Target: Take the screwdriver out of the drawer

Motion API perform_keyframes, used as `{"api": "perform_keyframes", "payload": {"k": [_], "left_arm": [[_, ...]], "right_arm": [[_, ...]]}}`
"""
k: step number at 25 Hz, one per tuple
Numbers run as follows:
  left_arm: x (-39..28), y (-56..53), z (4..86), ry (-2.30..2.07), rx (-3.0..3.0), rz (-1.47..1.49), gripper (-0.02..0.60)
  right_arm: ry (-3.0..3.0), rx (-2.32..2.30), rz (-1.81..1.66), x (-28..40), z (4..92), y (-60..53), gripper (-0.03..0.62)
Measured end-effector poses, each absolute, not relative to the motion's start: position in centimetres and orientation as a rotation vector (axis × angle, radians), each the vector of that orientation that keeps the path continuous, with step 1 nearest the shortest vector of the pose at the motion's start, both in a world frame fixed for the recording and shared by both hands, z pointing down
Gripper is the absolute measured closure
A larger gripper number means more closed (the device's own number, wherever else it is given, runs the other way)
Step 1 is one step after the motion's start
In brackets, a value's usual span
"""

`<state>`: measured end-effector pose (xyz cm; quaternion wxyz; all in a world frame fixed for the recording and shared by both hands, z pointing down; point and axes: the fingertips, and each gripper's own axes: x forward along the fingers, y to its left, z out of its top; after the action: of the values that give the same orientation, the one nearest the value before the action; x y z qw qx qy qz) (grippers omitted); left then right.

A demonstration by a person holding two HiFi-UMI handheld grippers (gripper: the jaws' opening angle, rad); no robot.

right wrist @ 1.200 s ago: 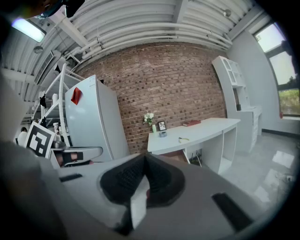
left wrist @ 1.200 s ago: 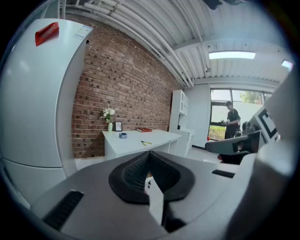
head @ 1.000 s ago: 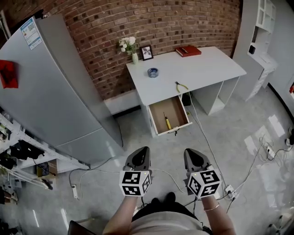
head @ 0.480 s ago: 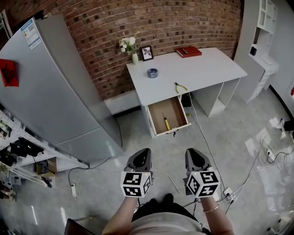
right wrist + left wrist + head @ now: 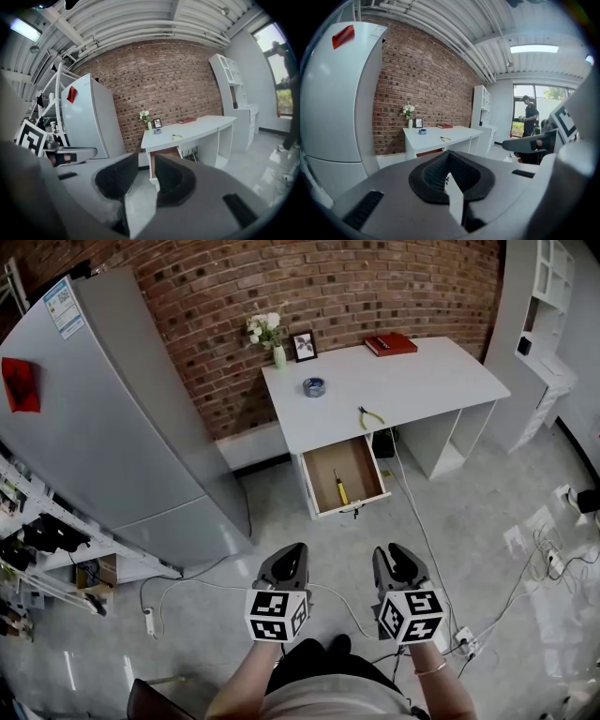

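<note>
In the head view a grey fridge (image 5: pixel 122 409) fills the left side. Low over the floor, the left gripper (image 5: pixel 292 554) points toward the brick wall. Its own view shows the pads pressed together at the tip with nothing between them. That view also shows a person (image 5: pixel 530 112) standing by a far window, whom the head view misses. Further right, the white desk (image 5: pixel 412 381) stands against the wall with its drawer (image 5: pixel 361 470) pulled out. Only the head view looks down into the drawer: the screwdriver (image 5: pixel 341 490), yellow-handled, lies on its bottom, well apart from both grippers. Pliers (image 5: pixel 370 417) lie on the desktop above. The right gripper (image 5: pixel 394 554) is beside the left one, and its jaws are opening, with only floor showing through the gap. Its view shows the drawer just as a brown patch under the desk, its contents hidden.
</note>
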<state>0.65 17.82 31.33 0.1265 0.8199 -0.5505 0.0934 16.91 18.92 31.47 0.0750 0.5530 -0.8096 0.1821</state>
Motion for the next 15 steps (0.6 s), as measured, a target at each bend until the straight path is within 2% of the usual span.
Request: {"api": "perform_keyframes", "payload": {"k": [10, 15], "left_arm": [[1.0, 16.3, 32.0, -1.610, 2.365, 0.294, 0.588], [0.9, 13.8, 33.2, -1.589, 2.349, 0.314, 0.588]], "right_arm": [[-2.454, 1.589, 0.589, 16.9, 31.9, 17.0, 0.425], [-2.434, 1.572, 0.642, 16.5, 33.1, 14.6, 0.414]]}}
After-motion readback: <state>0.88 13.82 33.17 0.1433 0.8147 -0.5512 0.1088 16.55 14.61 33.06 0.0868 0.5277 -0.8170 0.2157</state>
